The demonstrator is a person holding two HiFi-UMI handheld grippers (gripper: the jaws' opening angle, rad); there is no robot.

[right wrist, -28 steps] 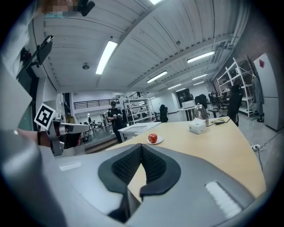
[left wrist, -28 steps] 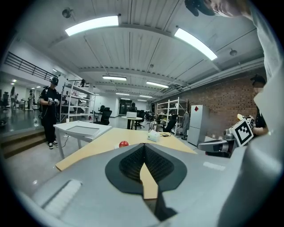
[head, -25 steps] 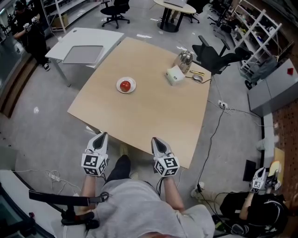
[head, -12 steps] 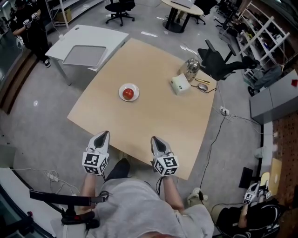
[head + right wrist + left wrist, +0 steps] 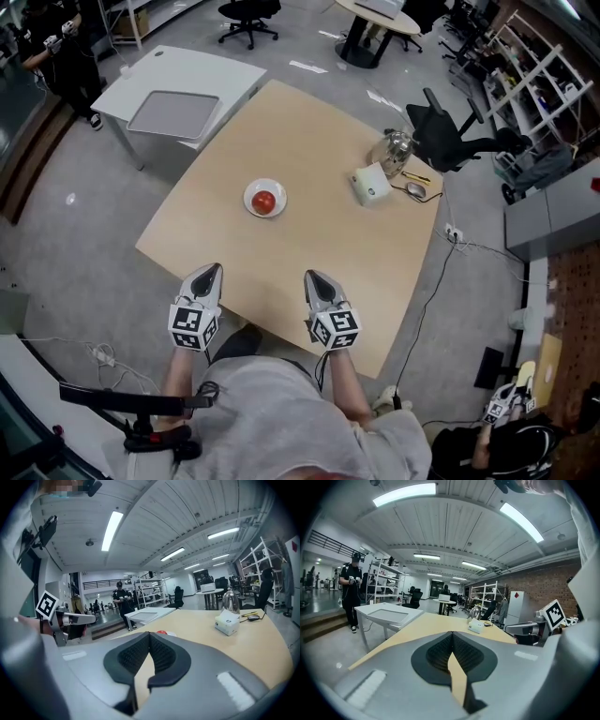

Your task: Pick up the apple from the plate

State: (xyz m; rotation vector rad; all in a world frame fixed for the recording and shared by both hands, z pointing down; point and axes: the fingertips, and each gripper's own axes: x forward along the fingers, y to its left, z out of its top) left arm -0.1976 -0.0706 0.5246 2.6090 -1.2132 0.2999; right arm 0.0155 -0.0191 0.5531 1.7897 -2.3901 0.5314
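Red apple [image 5: 264, 200] is sitting on its plate [image 5: 249, 192], well off. Left gripper [image 5: 208, 274] and right gripper [image 5: 311, 278] are hovering pinched closed and empty, so I'd be opening one wide before reaching in.

Open tabletop [image 5: 291, 267] before plate [image 5: 250, 195] (box [image 5: 371, 184] rt).

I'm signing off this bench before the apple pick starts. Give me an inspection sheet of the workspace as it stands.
Surface: beige table, few things on it.
Job's things: red apple on white plate, mid-table, untouched.
Clutter: white box, metal kettle, mouse at far right corner.
Grippers: left gripper and right gripper shut, empty, at the near edge.
Cables: one cable on floor right of table.
Surroundings: white side table, office chair, person standing far left.
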